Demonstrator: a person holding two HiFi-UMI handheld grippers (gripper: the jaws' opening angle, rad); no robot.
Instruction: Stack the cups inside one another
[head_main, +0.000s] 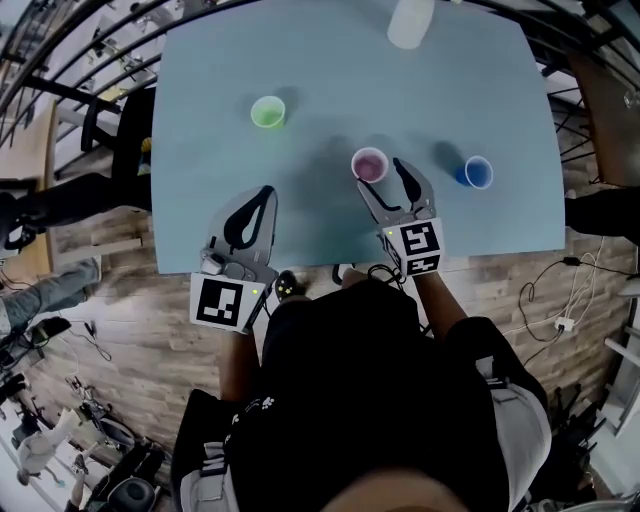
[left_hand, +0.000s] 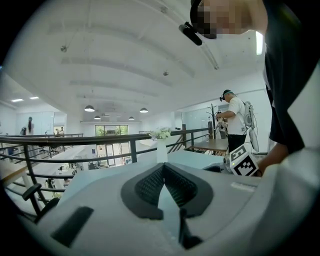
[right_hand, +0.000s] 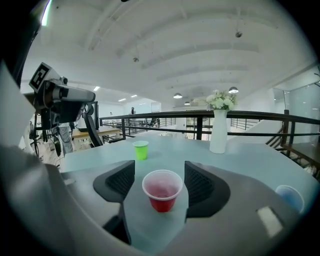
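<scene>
3 plastic cups are seen standing upright and apart on the pale blue table (head_main: 200, 200), mouths up, none nested in another. The green cup (head_main: 268, 112) is set well to the left of the white vase (head_main: 410, 22) in the head view, nearer the person. The red cup (head_main: 370, 165), whose inside is shown pinkish from above and empty, is placed nearer still, slightly left of the vase. The blue cup (head_main: 478, 172) is placed right of the vase, about as far from it as the red cup.
</scene>
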